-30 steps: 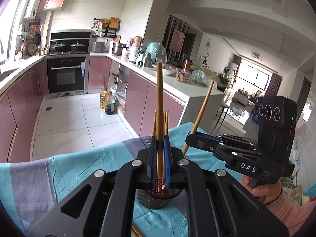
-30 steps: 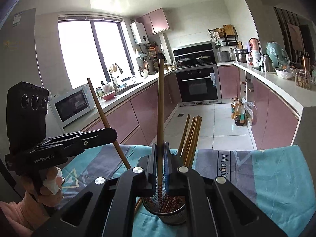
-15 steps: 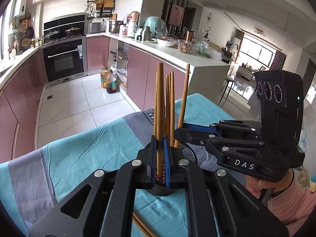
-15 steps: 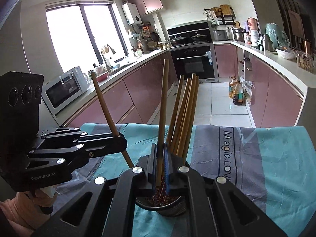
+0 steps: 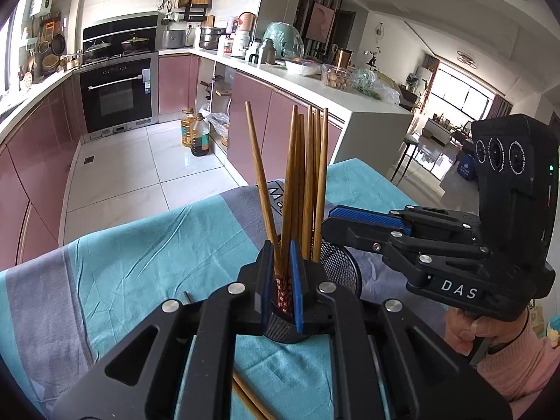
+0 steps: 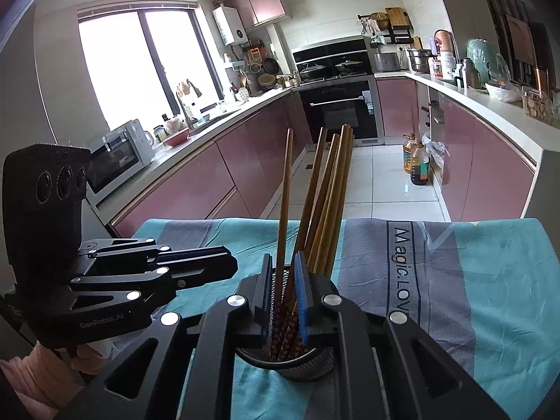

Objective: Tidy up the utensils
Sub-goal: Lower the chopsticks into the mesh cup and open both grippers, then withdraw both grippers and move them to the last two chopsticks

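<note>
**Setting.** Two wrist views show a table covered by a teal and grey striped cloth (image 5: 140,262) in a kitchen with pink cabinets (image 6: 196,189).

**Task objects.** A round black wire-mesh holder (image 6: 287,367) stands upright on the cloth, just below and ahead of both grippers. Several long brown wooden chopsticks (image 5: 308,182) stand in it, red-patterned ends down in the mesh and plain ends up. Most form a tight, near-upright bundle. One leaning chopstick (image 5: 260,175) tilts away to the left in the left wrist view. Two loose chopsticks (image 5: 248,399) lie flat on the cloth under the left gripper, at the lower edge of that view.

**Left gripper** (image 5: 280,245). Its blue-padded fingers stand close together, leaving only a narrow slit. The leaning chopstick shows through this slit. Seen from the side in the right wrist view, the fingertips carry nothing, and the nearest shaft stands just beyond them.

**Right gripper** (image 6: 283,257). Its jaws have just been opening, and the gap is plainly wider than one shaft. Shafts standing in the holder show within the gap, and neither pad presses on them. In the left wrist view its tip sits over the holder's rim, just beside the outermost shaft of the bundle.

**Hands.** A right hand (image 5: 469,329) and a left hand (image 6: 87,357), both in pink sleeves, grasp the gripper handles.
</note>
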### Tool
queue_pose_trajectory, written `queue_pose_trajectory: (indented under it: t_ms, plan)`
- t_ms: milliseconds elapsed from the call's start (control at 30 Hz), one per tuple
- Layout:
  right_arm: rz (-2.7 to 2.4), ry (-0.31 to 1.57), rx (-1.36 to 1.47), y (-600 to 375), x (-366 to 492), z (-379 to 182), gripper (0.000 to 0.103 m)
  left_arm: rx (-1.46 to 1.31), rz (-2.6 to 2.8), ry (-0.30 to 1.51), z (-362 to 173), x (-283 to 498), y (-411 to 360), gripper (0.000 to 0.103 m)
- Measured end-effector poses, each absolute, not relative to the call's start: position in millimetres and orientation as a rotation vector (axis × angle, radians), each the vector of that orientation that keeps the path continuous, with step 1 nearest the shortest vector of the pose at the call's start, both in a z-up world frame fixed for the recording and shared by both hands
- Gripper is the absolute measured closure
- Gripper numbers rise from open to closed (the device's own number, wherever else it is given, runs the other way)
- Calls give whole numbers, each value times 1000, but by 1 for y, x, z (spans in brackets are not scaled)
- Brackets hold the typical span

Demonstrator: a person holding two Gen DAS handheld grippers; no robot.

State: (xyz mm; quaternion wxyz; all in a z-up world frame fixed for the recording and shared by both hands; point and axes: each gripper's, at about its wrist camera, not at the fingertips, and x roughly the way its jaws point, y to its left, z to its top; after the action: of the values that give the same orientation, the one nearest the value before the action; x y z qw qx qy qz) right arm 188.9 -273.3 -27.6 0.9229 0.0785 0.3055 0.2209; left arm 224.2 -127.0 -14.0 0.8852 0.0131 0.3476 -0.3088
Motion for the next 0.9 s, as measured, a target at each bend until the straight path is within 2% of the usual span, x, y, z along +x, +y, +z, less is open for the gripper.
queue_pose_trajectory:
  t_ms: [67,133,200,333,567,700,900]
  plan:
    - [460,621,161,-272,185,-26,84,17,-626,703,-14,218,-120,92]
    - [471,610,156,-271,179,-24,76,5,-605,682,-13,212,-113,85]
    - [484,601,144,-268,171,-23,75,-3,-573,666,-14,206,-105,83]
    - [537,584,115,-259,151,-21,66,-18,-526,629,-17,187,-85,68]
    - [610,646,94,-242,132,-44,60,-30,-451,632,-34,160,-58,54]
    - [629,726,93,-229,132,-69,59,-24,-373,650,-53,145,-43,41]
    - [626,816,66,-207,129,-102,59,-39,-325,733,-84,133,-29,41]
